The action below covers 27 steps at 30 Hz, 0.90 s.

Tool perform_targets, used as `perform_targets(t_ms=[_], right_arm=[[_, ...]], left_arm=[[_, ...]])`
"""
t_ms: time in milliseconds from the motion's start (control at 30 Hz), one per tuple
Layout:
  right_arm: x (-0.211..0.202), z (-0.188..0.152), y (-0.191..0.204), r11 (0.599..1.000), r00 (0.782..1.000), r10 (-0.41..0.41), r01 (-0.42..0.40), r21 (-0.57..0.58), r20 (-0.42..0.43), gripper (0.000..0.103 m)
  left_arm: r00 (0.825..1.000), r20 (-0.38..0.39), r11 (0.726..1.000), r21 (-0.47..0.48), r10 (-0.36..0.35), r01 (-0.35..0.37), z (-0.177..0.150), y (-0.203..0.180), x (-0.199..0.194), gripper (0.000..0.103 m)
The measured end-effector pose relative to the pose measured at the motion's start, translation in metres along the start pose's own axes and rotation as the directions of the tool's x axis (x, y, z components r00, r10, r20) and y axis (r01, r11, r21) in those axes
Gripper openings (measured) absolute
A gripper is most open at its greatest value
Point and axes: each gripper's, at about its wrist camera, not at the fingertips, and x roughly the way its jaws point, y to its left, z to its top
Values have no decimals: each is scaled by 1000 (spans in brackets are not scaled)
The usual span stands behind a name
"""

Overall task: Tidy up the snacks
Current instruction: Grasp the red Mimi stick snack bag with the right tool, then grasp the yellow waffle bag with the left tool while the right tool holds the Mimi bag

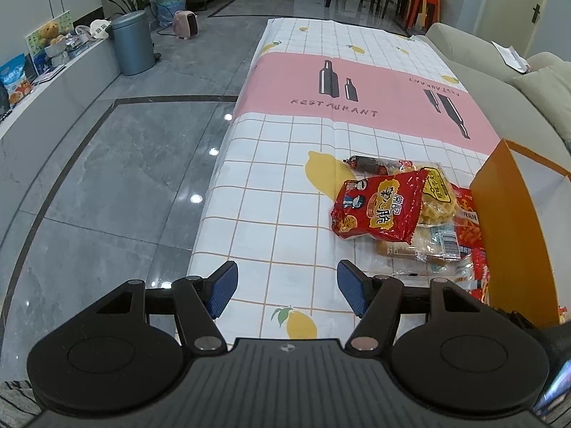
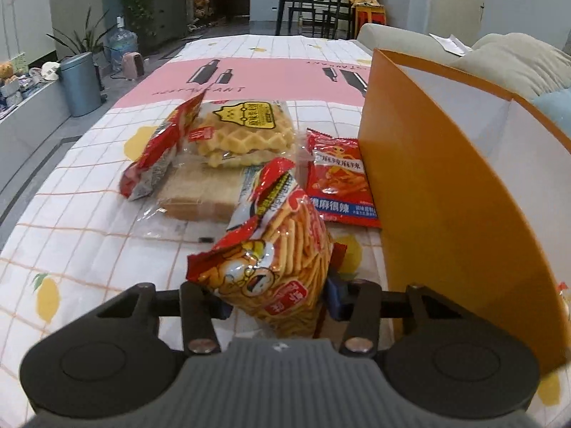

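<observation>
Hiding the right gripper [image 2: 276, 297] fingertips, a biscuit-stick bag [image 2: 274, 267] sits clamped.

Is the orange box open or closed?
Open. The orange box has no lid on top, and the right wrist view looks over its wall onto the white inside. Whether anything is inside cannot be told.

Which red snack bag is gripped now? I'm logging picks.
The stick-biscuit bag, clamped in the right gripper; the other red bags lie on the table.

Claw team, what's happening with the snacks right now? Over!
Left claw open, empty. Right claw shut on biscuit-stick bag. Orange box open at its right. Waffles, bread still on table.
</observation>
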Motion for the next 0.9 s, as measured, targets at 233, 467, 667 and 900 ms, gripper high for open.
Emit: perform_targets(t_ms=[233, 467, 667, 900], right_arm=[[-19, -14, 13, 991, 995, 100, -101, -88, -12, 40], [-28, -9, 14, 975, 985, 172, -169, -142, 12, 39], [-18, -3, 4, 971, 976, 214, -217, -100, -37, 39], [-7, 2, -3, 965, 971, 235, -237, -108, -38, 39]], left_arm=[[999, -2, 999, 8, -41, 41, 3, -6, 7, 75], [990, 30, 987, 80, -140, 138, 39, -37, 15, 75], [974, -81, 965, 143, -211, 221, 76, -82, 52, 78], [976, -127, 958, 209, -174, 198, 103, -130, 91, 78]])
